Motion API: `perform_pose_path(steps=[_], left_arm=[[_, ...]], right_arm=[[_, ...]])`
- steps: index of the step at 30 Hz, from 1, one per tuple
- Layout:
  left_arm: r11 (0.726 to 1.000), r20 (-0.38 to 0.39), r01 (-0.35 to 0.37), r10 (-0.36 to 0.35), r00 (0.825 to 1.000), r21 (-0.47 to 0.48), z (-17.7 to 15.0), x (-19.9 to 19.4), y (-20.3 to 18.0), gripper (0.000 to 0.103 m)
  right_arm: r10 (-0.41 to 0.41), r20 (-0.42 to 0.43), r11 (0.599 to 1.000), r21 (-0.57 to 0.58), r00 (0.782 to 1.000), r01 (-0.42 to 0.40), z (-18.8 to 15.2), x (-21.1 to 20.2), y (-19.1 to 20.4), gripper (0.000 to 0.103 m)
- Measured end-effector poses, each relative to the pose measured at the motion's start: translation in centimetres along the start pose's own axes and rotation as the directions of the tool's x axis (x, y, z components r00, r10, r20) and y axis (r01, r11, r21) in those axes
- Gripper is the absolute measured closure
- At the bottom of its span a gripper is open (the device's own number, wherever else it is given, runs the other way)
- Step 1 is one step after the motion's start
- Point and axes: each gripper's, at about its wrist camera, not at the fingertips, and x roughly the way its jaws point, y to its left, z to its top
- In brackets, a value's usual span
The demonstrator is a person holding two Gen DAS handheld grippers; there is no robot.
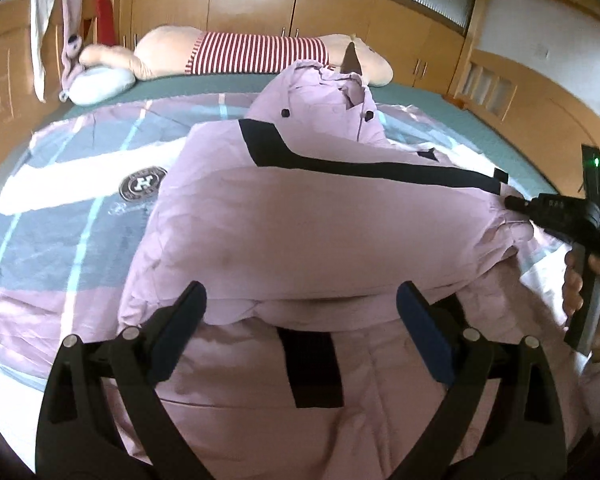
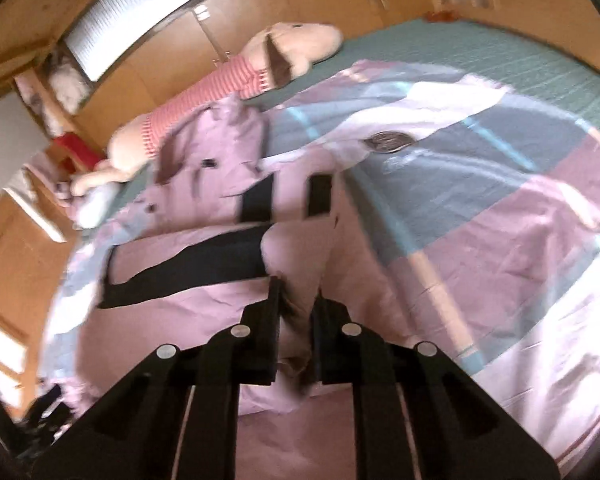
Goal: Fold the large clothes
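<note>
From the left wrist we look low along the left tool, close over the jacket, toward the wardrobe behind the bed. From the right wrist we look along the right tool, rolled sideways, just as close. Both views share the jacket, the plush toy and the bed; the left view also catches the right tool.

The left gripper hangs with its jaws spread wide, both fingers free and holding nothing. The right gripper has its jaws drawn close together, pinching a fold of the pink garment. The person's right hand wraps its handle.
</note>
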Motion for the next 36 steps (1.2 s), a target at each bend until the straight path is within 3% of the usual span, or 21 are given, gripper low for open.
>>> perform_pose_path(steps=[1,3,4,5,7,12,16,18,20,22,28,30,33,36], left_arm=[[1.0,0.006,-0.017,0.016,1.0,0.018,0.0,-0.1,-0.3,0.006],[0.998,0.014,-0.044,0.043,0.999,0.052,-0.1,-0.1,-0.8,0.006],[0.996,0.017,-0.057,0.056,0.998,0.068,-0.2,-0.1,-1.0,0.006],[0.995,0.02,-0.067,0.066,0.998,0.079,-0.2,-0.1,-1.2,0.006],[0.99,0.029,-0.094,0.091,0.995,0.109,-0.4,0.0,-1.6,0.006],[0.977,0.043,-0.139,0.133,0.99,0.161,-0.6,0.2,-2.6,0.006],[0.969,0.044,-0.162,0.157,0.987,0.184,-0.7,0.4,-3.0,0.006],[0.966,0.043,-0.172,0.167,0.985,0.192,-0.8,0.5,-3.1,0.006],[0.965,0.041,-0.177,0.173,0.984,0.196,-0.8,0.6,-3.2,0.006],[0.964,0.035,-0.18,0.176,0.984,0.195,-0.9,0.8,-3.1,0.006],[0.963,0.012,-0.193,0.194,0.981,0.188,-1.0,1.4,-2.9,0.006],[0.964,0.006,-0.196,0.198,0.98,0.182,-1.1,1.6,-2.8,0.006],[0.967,-0.009,-0.193,0.197,0.98,0.165,-1.0,1.8,-2.4,0.006],[0.972,-0.023,-0.187,0.192,0.981,0.145,-1.1,1.9,-2.1,0.006]], right_arm=[[-0.011,-0.009,1.0,-0.006,1.0,0.011,0.1,0.2,-0.2,0.089],[-0.05,0.002,0.999,0.009,0.999,0.05,0.1,0.1,-0.3,0.077],[-0.068,0.027,0.998,0.014,0.997,0.067,0.3,-0.2,-0.3,0.063],[-0.077,0.052,0.997,0.014,0.996,0.076,0.0,-1.1,-0.6,0.041],[-0.07,0.091,0.998,-0.002,0.993,0.07,-0.1,-2.0,-0.4,0.026],[-0.058,-0.009,0.996,-0.066,0.998,0.057,-0.7,-0.2,0.9,0.025],[0.031,-0.152,0.999,-0.021,0.988,-0.035,-1.9,2.1,1.0,0.025],[0.033,-0.141,0.999,-0.026,0.99,-0.037,-2.2,2.1,1.1,0.034],[0.018,-0.13,0.997,-0.068,0.991,-0.027,-2.2,2.0,1.5,0.078],[0.044,-0.107,0.997,-0.054,0.993,-0.05,-2.1,1.6,1.5,0.091],[-0.036,-0.009,0.993,-0.109,0.999,0.034,-1.2,0.5,2.0,0.096],[-0.123,0.031,0.985,-0.116,0.992,0.126,-0.9,0.5,1.6,0.103],[-0.227,0.069,0.969,-0.089,0.972,0.232,-0.3,0.4,0.1,0.103],[-0.17,0.011,0.985,-0.018,0.985,0.17,-0.3,0.7,-1.2,0.103]])
